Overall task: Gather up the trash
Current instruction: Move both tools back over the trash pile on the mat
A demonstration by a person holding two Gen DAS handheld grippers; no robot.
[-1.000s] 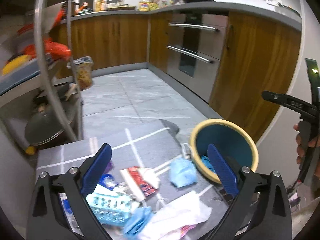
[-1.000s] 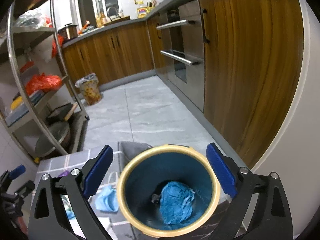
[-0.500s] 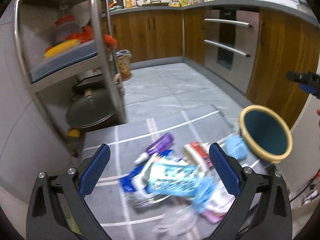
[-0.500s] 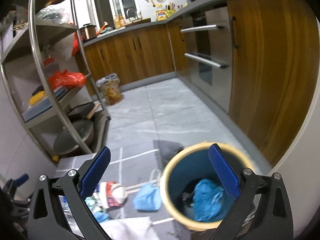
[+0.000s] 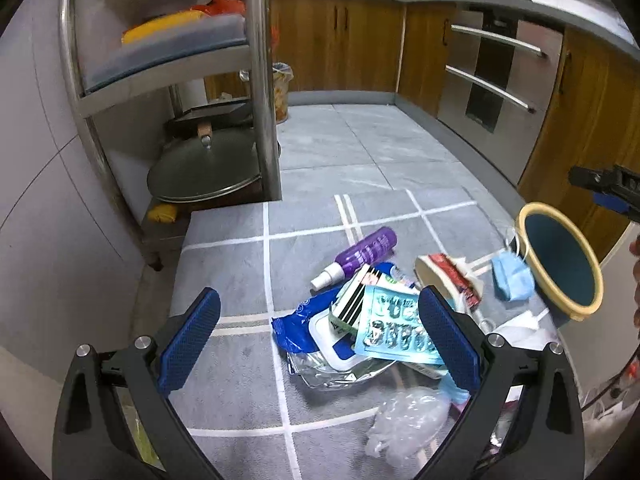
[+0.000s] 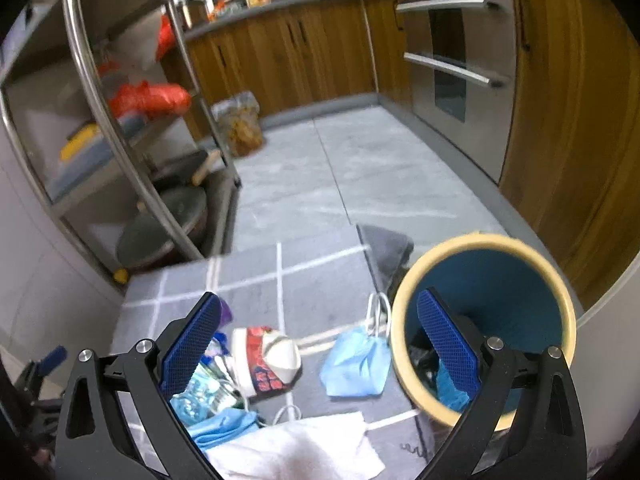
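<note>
A pile of trash lies on the grey checked mat [image 5: 232,240]: a purple spray bottle [image 5: 360,254], a blue wipes pack [image 5: 316,330], a teal blister pack [image 5: 394,330], a red-and-white paper cup [image 5: 444,276], a blue face mask [image 5: 512,278] and clear plastic [image 5: 404,412]. The blue bin with a yellow rim [image 5: 560,264] stands at the right. My left gripper [image 5: 316,344] is open above the pile. My right gripper [image 6: 316,344] is open above the mask [image 6: 356,364] and cup [image 6: 266,356], beside the bin [image 6: 484,320], which holds blue trash [image 6: 450,388]. White paper [image 6: 296,448] lies in front.
A steel shelf rack [image 5: 260,80] with pots and a lid [image 5: 204,168] stands at the left. Wooden cabinets [image 5: 348,40] and an oven [image 5: 492,76] line the back and right. A lined waste basket [image 6: 240,126] stands on the tiled floor.
My left gripper has swung left and settled over the trash pile. My right gripper has moved left off the bin, so the mask and cup now show between its fingers.
</note>
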